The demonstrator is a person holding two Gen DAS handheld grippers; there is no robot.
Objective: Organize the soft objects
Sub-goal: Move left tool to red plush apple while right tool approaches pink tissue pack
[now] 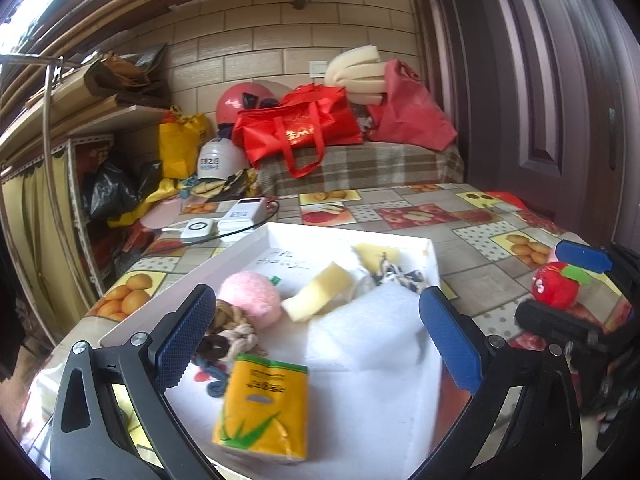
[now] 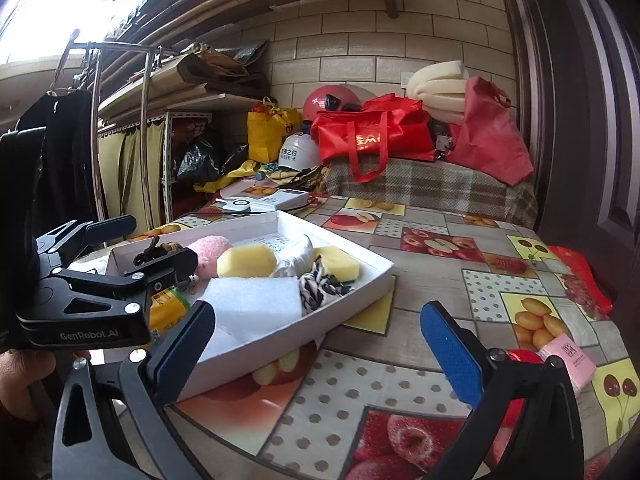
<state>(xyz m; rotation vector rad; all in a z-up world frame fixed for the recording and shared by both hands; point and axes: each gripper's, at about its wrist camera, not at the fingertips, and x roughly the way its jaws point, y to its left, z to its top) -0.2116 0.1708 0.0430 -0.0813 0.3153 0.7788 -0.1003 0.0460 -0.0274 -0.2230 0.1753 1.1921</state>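
Left wrist view, left to right. Left gripper: black frame, blue textured pads, jaws spread wide with nothing between them, poised over the shallow white cardboard tray. Tray contents:
- knotted beige-and-brown rope toy, just beside the left pad;
- fluffy pink plush ball, touching the rope toy;
- yellow plastic tissue pack with green leaf print, nearest the camera;
- pale yellow sponge wedge, resting against the large white foam block that fills the tray's near right part;
- black-and-white patterned cloth bundle, behind the block;
- second yellow sponge, near the far rim.

On the fruit-print tablecloth, outside the tray: small red plush apple with green leaf (face partly visible), lying between the far pads of the right gripper; contact cannot be judged from this view.

Right wrist view, left to right. Left gripper over the tray's left end, jaws apart. Right gripper: jaws wide apart; the plush apple shows only as a red patch behind the right pad. Pink paper packet just beside it, on the tablecloth.

Background: red tote bag, white helmet.
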